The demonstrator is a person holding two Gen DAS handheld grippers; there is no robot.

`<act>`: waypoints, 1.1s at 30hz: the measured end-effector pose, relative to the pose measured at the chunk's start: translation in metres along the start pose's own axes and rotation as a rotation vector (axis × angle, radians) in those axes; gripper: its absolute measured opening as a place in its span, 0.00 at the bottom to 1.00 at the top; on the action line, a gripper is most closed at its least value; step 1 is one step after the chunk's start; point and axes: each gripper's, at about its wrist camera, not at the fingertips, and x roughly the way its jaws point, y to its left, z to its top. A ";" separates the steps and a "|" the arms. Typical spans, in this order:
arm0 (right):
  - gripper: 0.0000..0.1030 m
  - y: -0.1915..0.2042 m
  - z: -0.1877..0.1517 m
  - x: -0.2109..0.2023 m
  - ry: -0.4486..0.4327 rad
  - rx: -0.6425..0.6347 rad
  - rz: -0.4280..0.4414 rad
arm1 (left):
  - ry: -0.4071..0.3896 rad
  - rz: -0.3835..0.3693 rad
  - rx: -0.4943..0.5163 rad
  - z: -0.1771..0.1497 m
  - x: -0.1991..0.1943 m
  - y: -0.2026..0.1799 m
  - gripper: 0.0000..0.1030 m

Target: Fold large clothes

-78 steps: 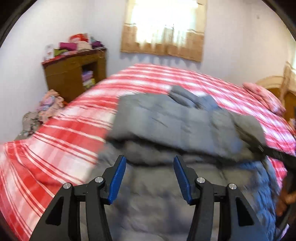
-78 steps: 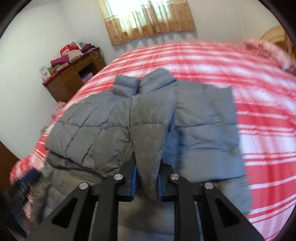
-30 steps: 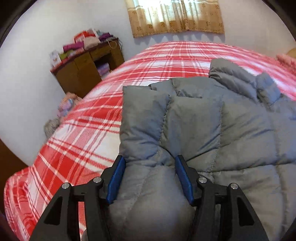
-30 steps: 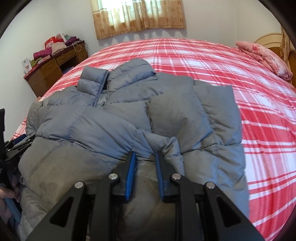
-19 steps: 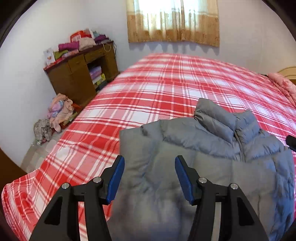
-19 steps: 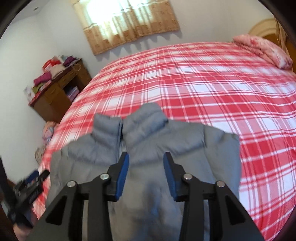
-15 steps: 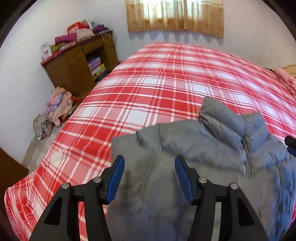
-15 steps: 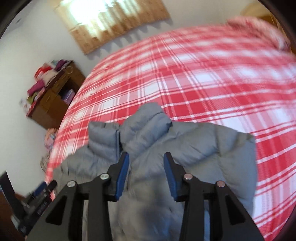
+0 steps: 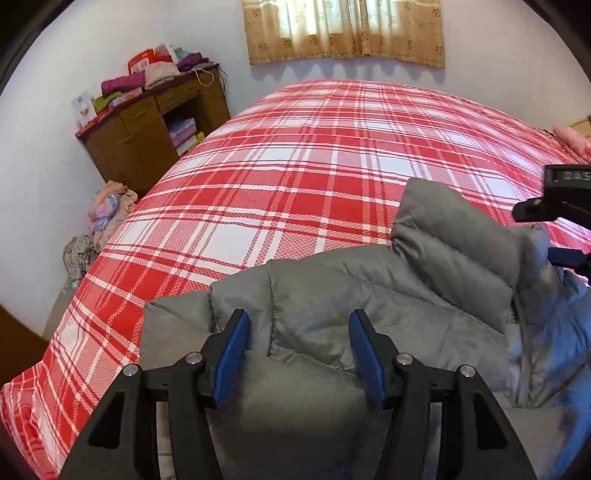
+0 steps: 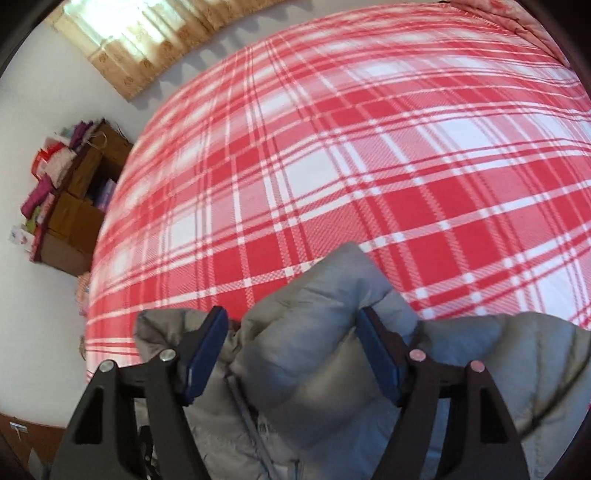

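Daylight enters through the curtained window (image 9: 345,31), glaring there. Left view sharp; right view motion-blurred across the bedspread (image 10: 332,166). Fisheye bending, dark corners throughout.

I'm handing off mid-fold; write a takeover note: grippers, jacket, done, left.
Left gripper: jaws open over the shoulder, gripping nothing.
Right gripper: jaws have just been opening; the collar sits between them, not pinched.
Grey puffer jacket: near edge of the plaid bed, collar away from us.
Done: sleeves appear folded in.
Left: probably fold the body over.
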 end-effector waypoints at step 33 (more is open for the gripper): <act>0.02 -0.098 -0.123 -0.062 -0.238 -0.222 -0.015 | -0.058 -0.264 -0.105 0.066 -0.041 -0.026 0.56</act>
